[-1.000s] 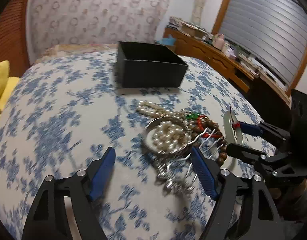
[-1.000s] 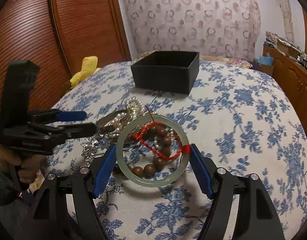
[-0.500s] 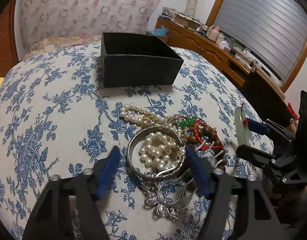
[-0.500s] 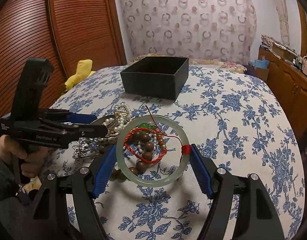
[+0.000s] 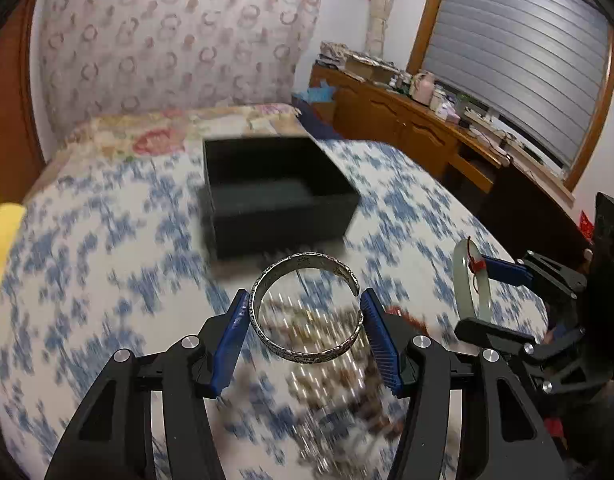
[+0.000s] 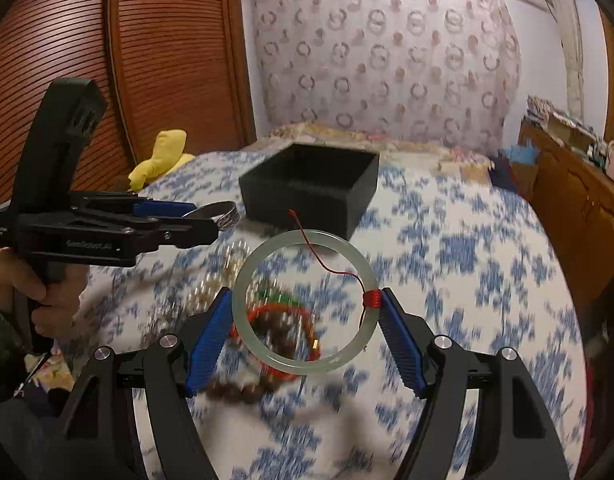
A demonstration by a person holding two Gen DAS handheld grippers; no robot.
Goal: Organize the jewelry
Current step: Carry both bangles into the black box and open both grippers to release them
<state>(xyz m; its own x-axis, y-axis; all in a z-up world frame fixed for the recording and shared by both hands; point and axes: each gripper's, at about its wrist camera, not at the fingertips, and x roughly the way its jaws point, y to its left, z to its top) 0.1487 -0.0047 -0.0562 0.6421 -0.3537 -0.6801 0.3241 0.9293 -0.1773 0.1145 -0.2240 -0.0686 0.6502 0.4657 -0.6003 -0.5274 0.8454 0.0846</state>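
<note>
My left gripper (image 5: 305, 334) is shut on a silver cuff bangle (image 5: 291, 354) and holds it above the bed; it also shows in the right wrist view (image 6: 223, 216). My right gripper (image 6: 305, 330) is shut on a pale green jade bangle (image 6: 303, 364) with a red thread; the jade bangle also shows edge-on in the left wrist view (image 5: 463, 276). An open black box (image 5: 275, 196) (image 6: 311, 188) stands on the bed beyond both grippers. A blurred heap of pearls and beads (image 5: 339, 396) (image 6: 267, 360) lies below the bangles.
The bed has a blue floral cover (image 5: 99, 248) (image 6: 467, 248). A yellow soft toy (image 6: 163, 156) lies at the left edge by the brown slatted wardrobe (image 6: 67, 40). A wooden sideboard (image 5: 419, 128) with clutter runs along the right under a shuttered window.
My left gripper has closed on the silver cuff and lifted it off the heap. My right gripper has risen with the jade bangle. Both have moved toward the box.
</note>
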